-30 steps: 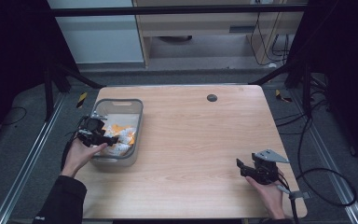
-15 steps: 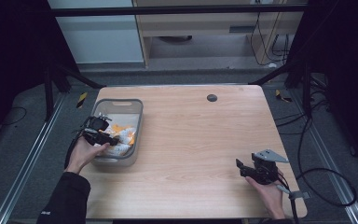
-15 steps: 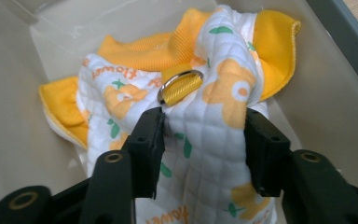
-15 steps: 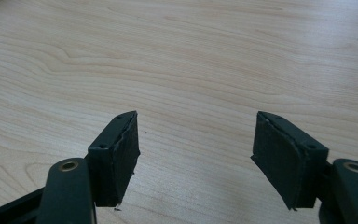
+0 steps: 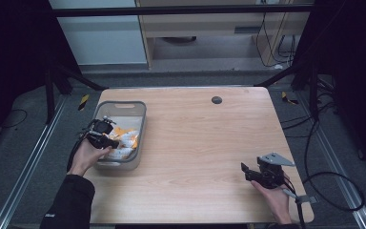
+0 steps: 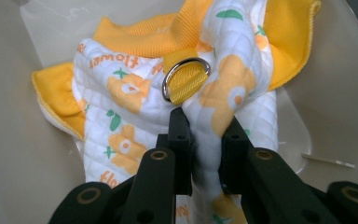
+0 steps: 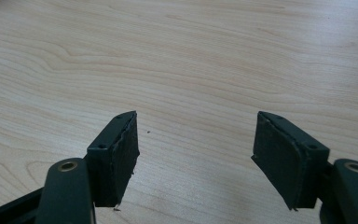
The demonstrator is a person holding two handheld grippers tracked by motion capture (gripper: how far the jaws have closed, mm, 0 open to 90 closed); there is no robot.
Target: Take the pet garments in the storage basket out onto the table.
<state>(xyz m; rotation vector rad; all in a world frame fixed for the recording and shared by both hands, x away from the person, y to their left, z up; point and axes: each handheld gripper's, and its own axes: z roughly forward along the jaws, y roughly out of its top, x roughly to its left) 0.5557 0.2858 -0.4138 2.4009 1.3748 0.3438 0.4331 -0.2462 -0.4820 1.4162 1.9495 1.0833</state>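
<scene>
Light wooden table (image 5: 195, 143), grey carpeted floor (image 5: 24, 143), dark surroundings, pale cabinet (image 5: 109, 43) behind

Wide open wood across the tabletop (image 5: 195, 143) here: from the centre out to three o'clock nothing stands on it, only a small dark round spot (image 5: 216, 99) up at twelve, flat to the surface. The right tool (image 5: 246, 172) sits at five o'clock with bare board ahead. Over at nine o'clock it's tight: the grey bin (image 5: 140, 125) walls hem the left tool (image 5: 113, 142), which has just been closing on the quilted cloth (image 6: 135, 93) (metal ring (image 6: 185, 79) just above), crowding the bin floor.
</scene>
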